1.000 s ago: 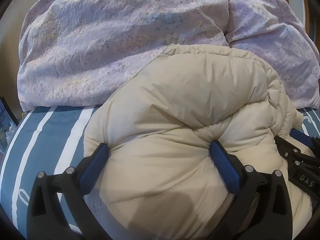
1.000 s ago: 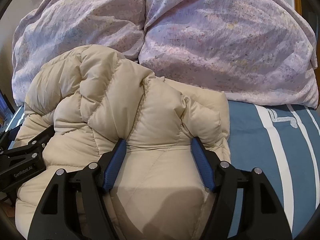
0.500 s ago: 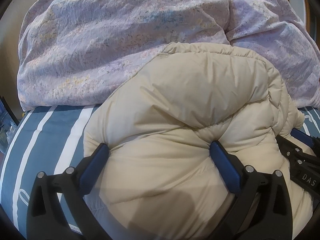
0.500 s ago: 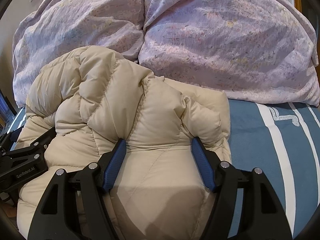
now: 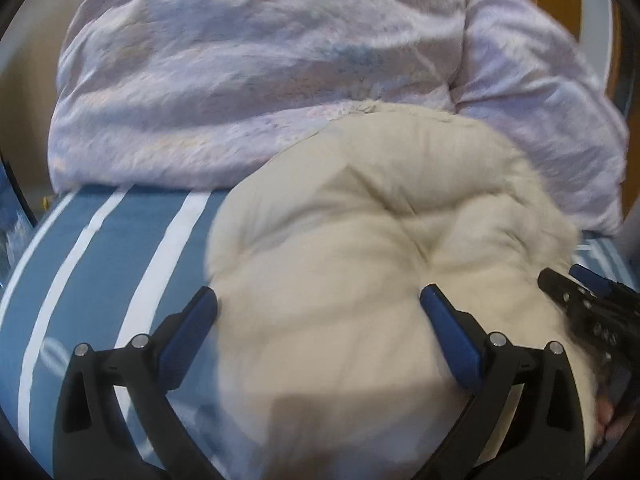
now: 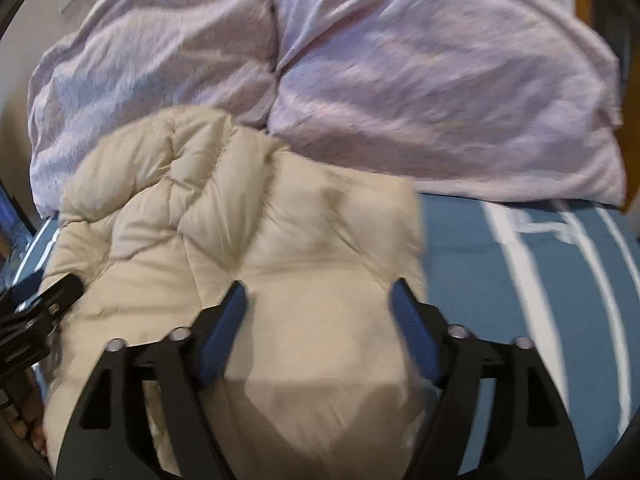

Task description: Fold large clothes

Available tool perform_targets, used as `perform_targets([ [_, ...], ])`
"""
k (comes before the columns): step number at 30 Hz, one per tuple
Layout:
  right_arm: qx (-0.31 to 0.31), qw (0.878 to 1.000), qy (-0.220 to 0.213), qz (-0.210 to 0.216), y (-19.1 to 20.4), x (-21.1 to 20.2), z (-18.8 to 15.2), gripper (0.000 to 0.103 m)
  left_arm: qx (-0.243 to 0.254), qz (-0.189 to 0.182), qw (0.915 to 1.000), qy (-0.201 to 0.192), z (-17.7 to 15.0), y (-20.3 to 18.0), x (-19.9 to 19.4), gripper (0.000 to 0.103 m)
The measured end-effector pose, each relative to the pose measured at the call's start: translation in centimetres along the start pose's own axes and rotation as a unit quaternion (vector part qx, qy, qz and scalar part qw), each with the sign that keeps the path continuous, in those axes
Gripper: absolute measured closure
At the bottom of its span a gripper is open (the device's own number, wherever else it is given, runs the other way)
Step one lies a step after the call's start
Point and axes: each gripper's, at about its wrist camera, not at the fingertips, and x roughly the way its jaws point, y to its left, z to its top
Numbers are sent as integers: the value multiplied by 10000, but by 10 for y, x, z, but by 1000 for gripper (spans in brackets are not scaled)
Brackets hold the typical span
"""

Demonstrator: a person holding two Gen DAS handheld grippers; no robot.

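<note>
Both my left gripper (image 5: 318, 306) and right gripper (image 6: 318, 294) straddle the puffy jacket (image 5: 360, 240) with jaws wide; it looks light, springy and slick, so I would pinch quilted seams.

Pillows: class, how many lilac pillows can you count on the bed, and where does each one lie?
2. One pillow lies at the far left behind the jacket; the other pillow lies at the far right beside it, touching it. More may be hidden outside the views.
</note>
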Motion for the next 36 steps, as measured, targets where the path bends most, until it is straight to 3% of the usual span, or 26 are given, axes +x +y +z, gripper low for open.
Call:
perform_targets([
  [4, 179, 9998, 24, 76, -8, -56, -27, 4, 81, -115, 9999, -85, -30, 11, -58, 2],
  [10, -61, 9999, 79, 65, 6, -129, -85, 1, 352, 84, 9991, -221, -86, 17, -141, 2],
  [18, 145, 9987, 83, 483, 13, -186, -142, 1, 133, -142, 9995, -243, -137, 21, -207, 2],
  [23, 247, 9985, 122, 481, 12, -201, -164, 1, 193, -103, 9994, -280, -156, 12, -228, 2],
  [36, 231, 9973, 41, 699, 13, -231, -180, 1, 175, -519, 9983, -202, -176, 5, -247, 2],
])
